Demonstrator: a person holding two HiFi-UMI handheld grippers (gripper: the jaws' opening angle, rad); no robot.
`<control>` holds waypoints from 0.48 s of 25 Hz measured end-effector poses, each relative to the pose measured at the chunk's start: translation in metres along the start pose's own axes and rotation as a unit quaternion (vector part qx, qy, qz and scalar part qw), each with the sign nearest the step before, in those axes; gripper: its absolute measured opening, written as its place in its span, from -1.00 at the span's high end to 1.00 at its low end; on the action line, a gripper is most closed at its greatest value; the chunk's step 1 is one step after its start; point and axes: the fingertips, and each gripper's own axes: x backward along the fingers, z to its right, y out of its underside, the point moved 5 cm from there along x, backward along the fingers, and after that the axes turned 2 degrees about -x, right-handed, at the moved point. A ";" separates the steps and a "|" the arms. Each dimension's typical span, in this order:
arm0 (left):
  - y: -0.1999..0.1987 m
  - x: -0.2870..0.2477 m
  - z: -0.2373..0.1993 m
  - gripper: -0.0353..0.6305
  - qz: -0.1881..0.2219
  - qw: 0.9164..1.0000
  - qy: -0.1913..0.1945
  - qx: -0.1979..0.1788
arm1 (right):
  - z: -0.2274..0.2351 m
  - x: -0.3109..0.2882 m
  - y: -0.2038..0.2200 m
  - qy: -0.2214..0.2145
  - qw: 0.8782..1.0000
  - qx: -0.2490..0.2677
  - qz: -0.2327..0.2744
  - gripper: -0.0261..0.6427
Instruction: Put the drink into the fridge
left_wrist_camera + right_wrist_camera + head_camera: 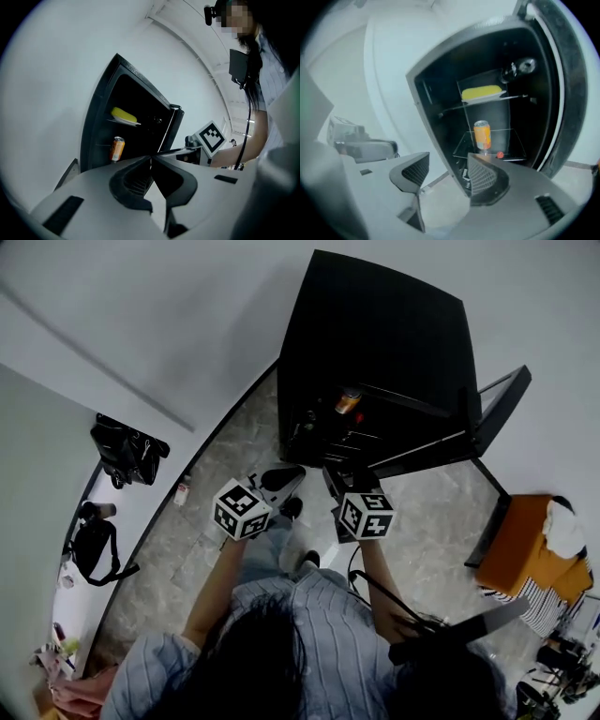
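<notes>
The orange drink can (482,135) stands upright on a glass shelf (515,140) inside the open black fridge (375,334); the can (348,401) also shows in the head view, and the left gripper view has the can (116,148) too. My right gripper (449,161) is open and empty, pulled back from the can, outside the fridge. My left gripper (151,159) is shut on nothing, held beside the right gripper (342,482) in front of the fridge.
A yellow item (482,93) lies on the shelf above the can, and a small red thing (500,154) sits at the shelf's front edge. The fridge door (497,409) stands open to the right. Black bags (127,451) lie at the left, an orange seat (525,545) at the right.
</notes>
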 end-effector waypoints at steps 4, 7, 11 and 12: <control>-0.005 0.012 0.016 0.86 0.011 1.000 0.000 -0.005 | -0.016 0.033 -0.004 -0.015 0.999 -0.021 0.027 0.31; -0.011 0.020 0.028 0.86 0.020 1.000 -0.010 -0.010 | -0.021 0.056 -0.005 -0.009 0.999 -0.007 0.038 0.42; -0.013 0.028 0.051 0.86 0.028 0.999 -0.015 -0.012 | -0.024 0.079 0.000 -0.008 0.999 0.015 0.040 0.49; -0.012 0.028 0.058 0.86 0.028 0.999 -0.014 -0.013 | -0.024 0.084 0.002 -0.011 0.999 0.012 0.042 0.50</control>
